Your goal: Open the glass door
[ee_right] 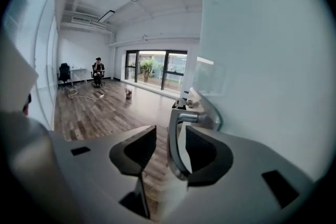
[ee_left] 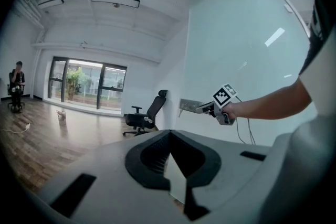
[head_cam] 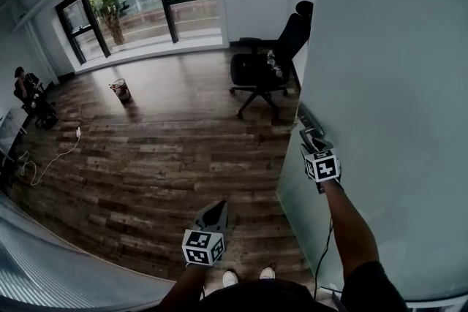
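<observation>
Right tool (ee_right: 169, 139) jaws straddle curved metal handle (ee_right: 185, 117) on frosted glass door (ee_right: 262, 60).

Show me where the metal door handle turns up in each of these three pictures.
Head view: the door handle is right of centre, on the glass door's edge, just ahead of the right gripper.
Left gripper view: right of centre, on the door's edge, beside that gripper.
Right gripper view: low centre, between the open jaws.
Shared landmark: the big window on the far wall.
</observation>
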`<state>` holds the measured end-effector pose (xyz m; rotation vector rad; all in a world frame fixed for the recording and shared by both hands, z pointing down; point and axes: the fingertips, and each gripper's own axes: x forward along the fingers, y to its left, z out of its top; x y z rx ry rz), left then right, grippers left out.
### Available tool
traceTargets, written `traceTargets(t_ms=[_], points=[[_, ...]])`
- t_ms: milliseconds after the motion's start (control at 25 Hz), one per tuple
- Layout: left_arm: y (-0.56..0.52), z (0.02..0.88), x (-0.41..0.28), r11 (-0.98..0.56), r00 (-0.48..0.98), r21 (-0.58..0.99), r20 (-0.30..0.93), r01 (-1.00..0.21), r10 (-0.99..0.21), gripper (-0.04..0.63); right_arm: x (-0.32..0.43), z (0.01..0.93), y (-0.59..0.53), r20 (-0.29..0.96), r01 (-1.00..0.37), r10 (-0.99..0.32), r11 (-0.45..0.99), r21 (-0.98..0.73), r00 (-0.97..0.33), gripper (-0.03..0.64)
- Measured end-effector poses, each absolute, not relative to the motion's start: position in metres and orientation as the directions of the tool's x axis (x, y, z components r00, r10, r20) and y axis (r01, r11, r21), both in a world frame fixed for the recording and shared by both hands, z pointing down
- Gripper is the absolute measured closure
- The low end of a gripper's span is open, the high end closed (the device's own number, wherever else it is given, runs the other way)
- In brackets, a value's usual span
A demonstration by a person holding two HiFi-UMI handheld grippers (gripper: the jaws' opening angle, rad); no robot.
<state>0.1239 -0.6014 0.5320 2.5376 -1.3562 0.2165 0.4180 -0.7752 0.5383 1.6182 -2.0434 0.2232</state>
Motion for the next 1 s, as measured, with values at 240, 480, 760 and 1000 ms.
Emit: traceTargets(t_ms=[240,480,760,1000], points=[[-0.594,0.530,0.142,-0.522,0.547,0.165,0.241,-0.837,-0.802,0.597,0.414,0.513,-0.698,0.390,-0.971,-0.910,0.201,0.128,-0.138,0.433],[-0.574,0.514,0.160,-0.509,0.533,0.161,0.223,-0.846,-0.816,0.597,0.384,0.492,-0.617,0.319,-0.966,-0.923,0.249,0.072,-0.214,0.434],[-0.543,0.510,0.171,-0.489,0.517,0.172,0.210,-0.855,-0.830,0.597,0.363,0.484,-0.560,0.206,-0.951,-0.937,0.300,0.069,-0.281,0.601],[-0.506,0.506,0.161,-0.506,0.529,0.160,0.184,-0.848,-0.828,0.597,0.327,0.467,-0.489,0.071,-0.944,-0.961,0.277,0.179,-0.268,0.601]])
